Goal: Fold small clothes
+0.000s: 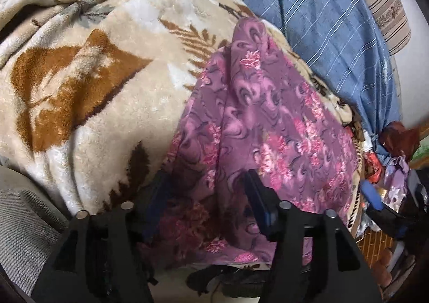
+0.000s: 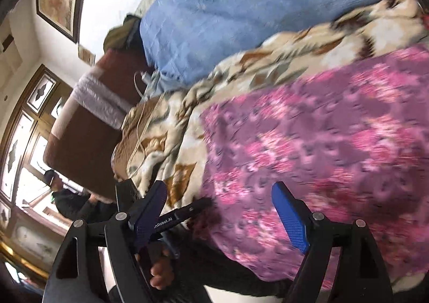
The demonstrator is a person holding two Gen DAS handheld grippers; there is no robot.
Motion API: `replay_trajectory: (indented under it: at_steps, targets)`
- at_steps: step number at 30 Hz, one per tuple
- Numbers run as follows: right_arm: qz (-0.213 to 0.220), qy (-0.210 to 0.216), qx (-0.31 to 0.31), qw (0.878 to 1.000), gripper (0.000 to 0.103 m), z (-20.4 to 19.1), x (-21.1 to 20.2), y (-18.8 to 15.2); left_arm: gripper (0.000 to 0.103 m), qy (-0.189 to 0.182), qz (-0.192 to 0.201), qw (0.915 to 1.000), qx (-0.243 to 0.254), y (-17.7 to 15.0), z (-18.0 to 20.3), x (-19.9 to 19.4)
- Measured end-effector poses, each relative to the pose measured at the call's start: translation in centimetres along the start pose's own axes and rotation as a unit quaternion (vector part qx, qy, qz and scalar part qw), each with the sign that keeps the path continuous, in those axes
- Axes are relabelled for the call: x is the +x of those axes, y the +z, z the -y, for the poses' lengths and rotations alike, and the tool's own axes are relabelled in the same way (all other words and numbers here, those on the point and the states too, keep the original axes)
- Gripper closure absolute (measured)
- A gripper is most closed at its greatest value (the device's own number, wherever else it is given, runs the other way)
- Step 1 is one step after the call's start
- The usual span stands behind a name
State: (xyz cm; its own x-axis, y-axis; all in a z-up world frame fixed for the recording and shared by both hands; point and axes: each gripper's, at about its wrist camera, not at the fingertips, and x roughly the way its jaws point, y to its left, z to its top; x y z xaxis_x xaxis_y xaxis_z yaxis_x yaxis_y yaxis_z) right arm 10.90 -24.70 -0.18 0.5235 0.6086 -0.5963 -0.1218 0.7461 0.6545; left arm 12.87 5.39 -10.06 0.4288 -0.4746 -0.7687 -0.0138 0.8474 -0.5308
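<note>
Draping over the left claw [image 1: 211, 195], whose jaws stand apart, the purple floral garment [image 1: 257, 120] runs lengthwise toward 12 o'clock across the fleece blanket [image 1: 80, 83]. Right claw [image 2: 222, 212] is spread, empty.

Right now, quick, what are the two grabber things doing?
Left gripper: jaws open, the purple floral cloth lying between them, not pinched.
Right gripper: jaws open, holding nothing, beside the same cloth.
</note>
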Motion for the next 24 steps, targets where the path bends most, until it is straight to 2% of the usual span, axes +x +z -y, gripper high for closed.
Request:
replay_trajectory:
  at_steps: [3,5,6,7,11,13,14,15,16,17,21,24]
  targets:
    - [-0.035,-0.009,-0.012,0.999,0.021,-0.6,3.0,0.7,0.042,-0.025,-0.025,0.9991,0.025,-0.5,0.9,0.5]
    - [-0.059,-0.008,-0.016,0.998,0.021,-1.0,4.8,1.2,0.054,-0.02,-0.032,0.999,0.025,-0.8,0.8,0.8]
    - [-0.071,-0.007,-0.021,0.997,0.021,-1.5,5.8,1.5,0.066,-0.01,-0.029,0.9992,0.025,-0.8,0.7,0.7]
    - [-0.081,-0.005,-0.028,0.996,0.021,-2.0,6.7,1.7,0.067,-0.012,-0.029,0.9994,0.016,-0.7,0.4,0.6]
    - [-0.109,-0.016,-0.043,0.993,0.021,-3.4,9.4,2.8,0.067,-0.066,-0.035,0.9953,-0.062,-0.2,-1.9,0.7]
    - [-0.121,-0.023,-0.049,0.991,0.021,-3.9,10.4,3.5,0.067,-0.077,-0.038,0.9937,-0.072,-0.1,-2.2,0.8]
    - [-0.129,-0.028,-0.053,0.99,0.021,-4.2,11.0,3.9,0.068,-0.072,-0.039,0.9947,-0.063,-0.2,-1.9,0.8]
    - [-0.137,-0.036,-0.058,0.988,0.021,-4.6,11.7,4.3,0.073,-0.062,-0.04,0.9962,-0.046,-0.3,-1.4,0.8]
    - [-0.143,-0.043,-0.062,0.987,0.021,-4.9,12.2,4.6,0.09,-0.051,-0.041,0.9977,-0.02,-0.4,-0.5,0.8]
    - [-0.15,-0.053,-0.068,0.985,0.021,-5.3,12.9,4.9,0.099,-0.052,-0.046,0.9975,-0.007,-0.5,0.0,0.9]
    - [-0.175,-0.092,-0.086,0.976,0.021,-6.6,15.2,5.6,0.1,-0.048,-0.038,0.9978,0.027,-0.9,1.2,0.5]
    - [-0.204,-0.126,-0.103,0.965,0.021,-7.3,17.4,5.9,0.1,-0.052,-0.037,0.9977,0.021,-0.9,1.2,0.4]
